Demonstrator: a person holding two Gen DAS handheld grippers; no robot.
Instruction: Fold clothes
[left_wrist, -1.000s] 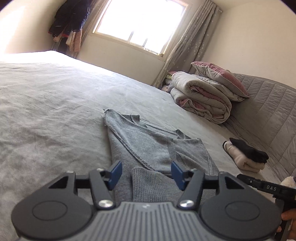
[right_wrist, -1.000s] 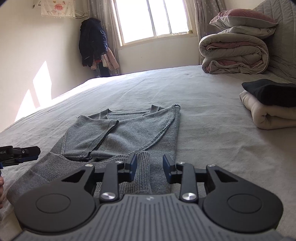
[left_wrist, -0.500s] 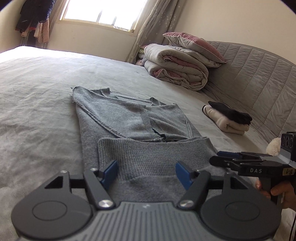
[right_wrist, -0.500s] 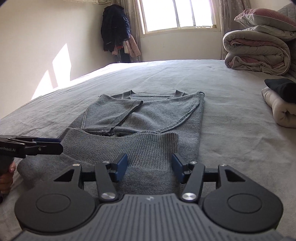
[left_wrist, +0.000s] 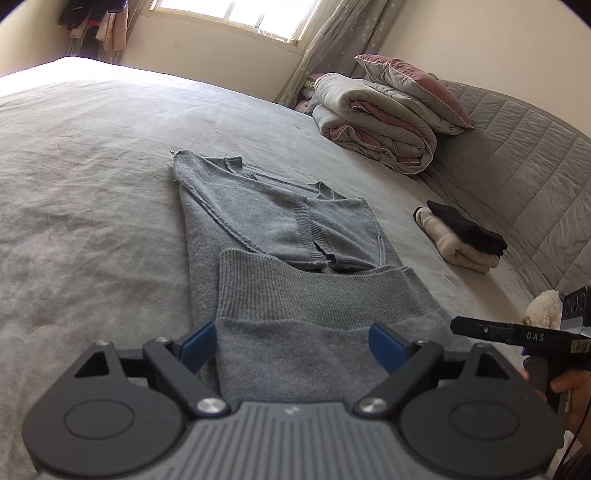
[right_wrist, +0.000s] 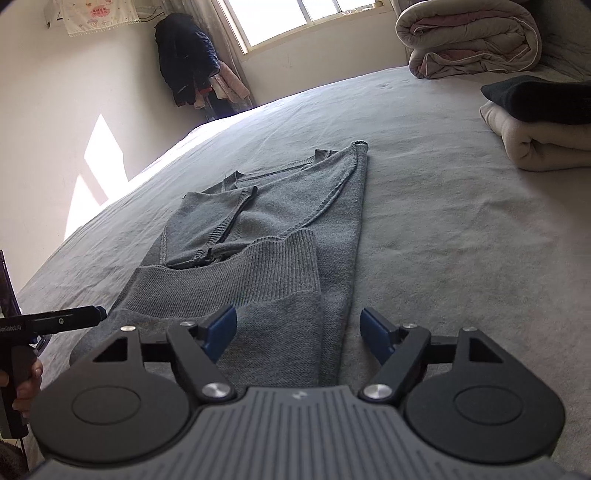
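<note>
The wide grey-covered bed (left_wrist: 92, 192) is carrying everything, and the grey knitted sweater (left_wrist: 280, 236) is lying near its middle, sleeves folded in over the body and the ribbed hem end (left_wrist: 306, 291) turned up over the lower part. Beyond the sweater, toward the quilted grey headboard (left_wrist: 524, 177), a rolled grey-and-pink duvet (left_wrist: 373, 122) is sitting under a pink-edged pillow (left_wrist: 413, 85); to the sweater's right a small stack of folded cream and black clothes (right_wrist: 535, 122) is waiting. Behind the sweater a bright window (right_wrist: 303, 22) is lighting the room, with dark coats hanging (right_wrist: 188, 59) in the corner beside it.

The left gripper (left_wrist: 291, 345) is hovering over the sweater's near end, its jaws having just been opening and now standing wide apart, with cloth below them but nothing pinched. The right gripper (right_wrist: 299, 332) is doing likewise over the sweater's near right edge, jaws just spread and holding nothing.

The fold appears to be partly made. To finish it well, both grippers would likely be taking the near folded edge at matching points either side, lifting evenly and carrying it toward the neckline, keeping the soft knit from dragging or bunching.
</note>
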